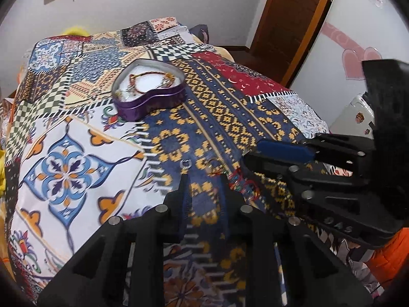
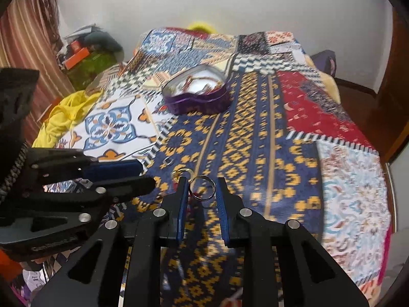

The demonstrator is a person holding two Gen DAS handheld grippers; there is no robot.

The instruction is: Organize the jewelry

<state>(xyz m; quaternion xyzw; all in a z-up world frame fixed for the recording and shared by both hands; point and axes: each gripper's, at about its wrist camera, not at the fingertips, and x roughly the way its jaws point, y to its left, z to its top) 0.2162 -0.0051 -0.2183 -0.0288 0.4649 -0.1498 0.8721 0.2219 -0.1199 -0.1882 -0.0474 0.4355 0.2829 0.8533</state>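
Note:
A purple heart-shaped tin (image 1: 149,93) stands open on the patterned bedspread (image 1: 76,133) with a red-and-gold bracelet inside; it also shows in the right wrist view (image 2: 198,97). My right gripper (image 2: 202,185) is shut on a silver bangle (image 2: 202,188), held between its blue pads just above the cloth. My left gripper (image 1: 204,180) is open and empty. A small silver ring (image 1: 186,164) and a red beaded bracelet (image 1: 242,185) lie at its fingertips. In the right wrist view the small silver ring (image 2: 168,161) and a gold ring (image 2: 182,172) lie on the cloth.
A yellow cloth (image 2: 64,117) lies at the bed's left edge. Boxes and clutter (image 2: 84,58) stand by a striped curtain at the far left. A wooden door (image 1: 294,18) and a white cabinet with pink hearts (image 1: 358,58) stand to the right.

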